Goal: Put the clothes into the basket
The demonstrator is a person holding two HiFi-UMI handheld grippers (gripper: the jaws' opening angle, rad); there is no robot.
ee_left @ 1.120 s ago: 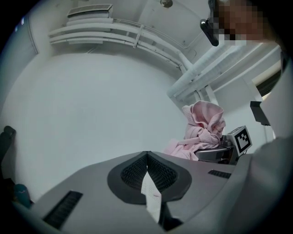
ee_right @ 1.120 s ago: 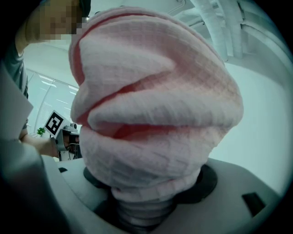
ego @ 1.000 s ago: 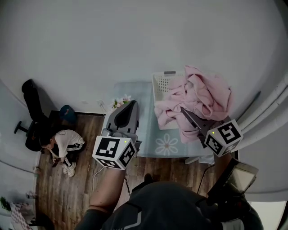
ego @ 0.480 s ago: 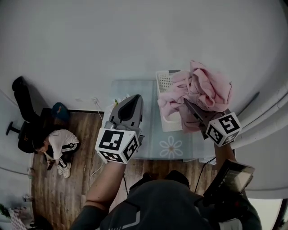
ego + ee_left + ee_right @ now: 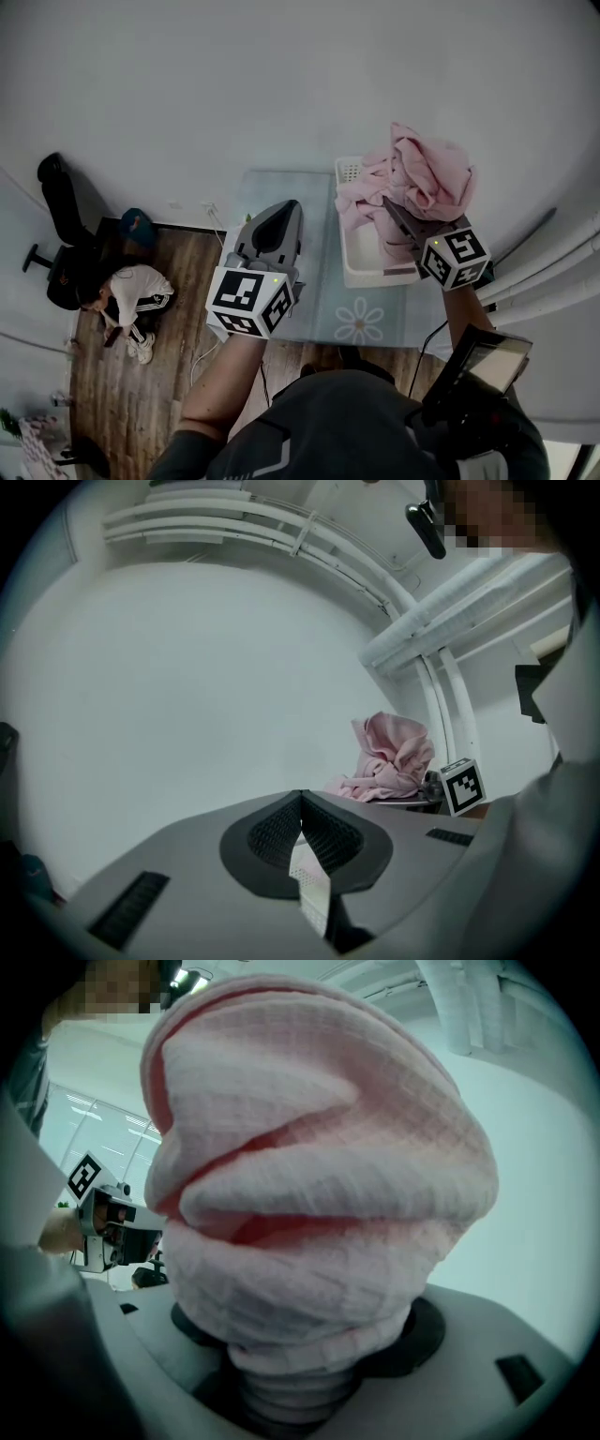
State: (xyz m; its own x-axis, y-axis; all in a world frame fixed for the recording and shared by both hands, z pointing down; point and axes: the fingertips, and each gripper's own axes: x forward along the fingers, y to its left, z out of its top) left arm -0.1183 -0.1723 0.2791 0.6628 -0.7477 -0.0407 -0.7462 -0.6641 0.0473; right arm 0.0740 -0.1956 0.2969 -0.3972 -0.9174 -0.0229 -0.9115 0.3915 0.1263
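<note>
Above the slotted basket (image 5: pixel 370 277), right gripper (image 5: pixel 392 214) clamps bunched pink cloth (image 5: pixel 427 173) (waffle-textured).

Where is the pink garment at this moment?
The pink garment is at the head view's right, bunched in the right gripper, over the white basket.

A: What does the left gripper (image 5: pixel 284 208) look like?

B: It has a smooth grey shell that narrows to the front. Inside are black ribbed pads (image 5: pixel 330 836). At its back sits a white cube (image 5: pixel 247 301) with black square markers and a small yellow-green light.

A: And the right gripper (image 5: pixel 392 212)?

B: Its jaws look dark. Its own cube (image 5: pixel 453 260) carries the same kind of markers.

A: What does the person wear?

B: A dark top (image 5: pixel 319 427) with thin lighter lines on it. The forearms are not covered.
</note>
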